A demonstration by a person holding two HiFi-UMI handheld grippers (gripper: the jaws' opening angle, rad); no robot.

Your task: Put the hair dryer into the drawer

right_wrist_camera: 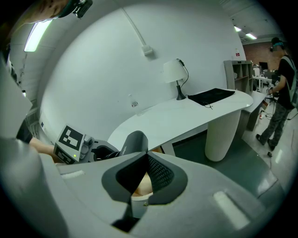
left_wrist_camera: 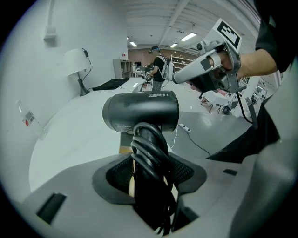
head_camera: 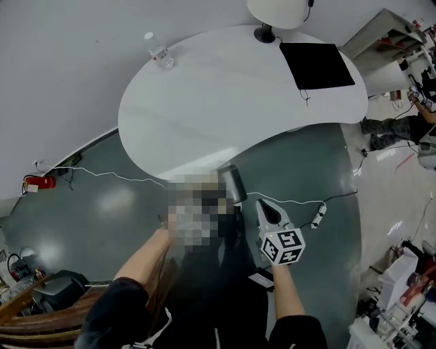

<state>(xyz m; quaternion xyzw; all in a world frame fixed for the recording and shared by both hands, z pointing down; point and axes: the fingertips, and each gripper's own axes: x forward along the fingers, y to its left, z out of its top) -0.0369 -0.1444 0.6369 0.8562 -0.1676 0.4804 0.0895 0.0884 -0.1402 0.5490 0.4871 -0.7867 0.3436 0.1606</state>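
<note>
at the far left of the head view a red canister (head_camera: pixel 39 182) lies on the dark green floor (head_camera: pixel 109 204) by the wall, and a thin white cable (head_camera: pixel 116 175) runs from beside it across the floor toward the right. a small clear cup (head_camera: pixel 161 56) stands near the left edge of the white curved table (head_camera: pixel 225 102). below the table's near edge is the person's left arm (head_camera: pixel 139 262), and the gripper at its end cannot be made out in that view. in its own view the left gripper (left_wrist_camera: pixel 151 171) is clenched on the handle of the black hair dryer (left_wrist_camera: pixel 139 111), whose cord is wound round that handle. the dryer is held up off the floor just in front of the table's near edge, its barrel lying crosswise above the jaws. to its right is the right gripper (head_camera: pixel 261 203), its jaws pressed together with nothing between them. its tip points toward the dryer's barrel and is close beside it; whether they touch i cannot tell. further right a white power strip (head_camera: pixel 318 215) lies on the floor. a lamp (head_camera: pixel 276 13) stands at the table's far edge, and a black mat (head_camera: pixel 317 65) lies flat on the table's right end. at the far right a person (head_camera: pixel 402 123) stands well apart from the table.
</note>
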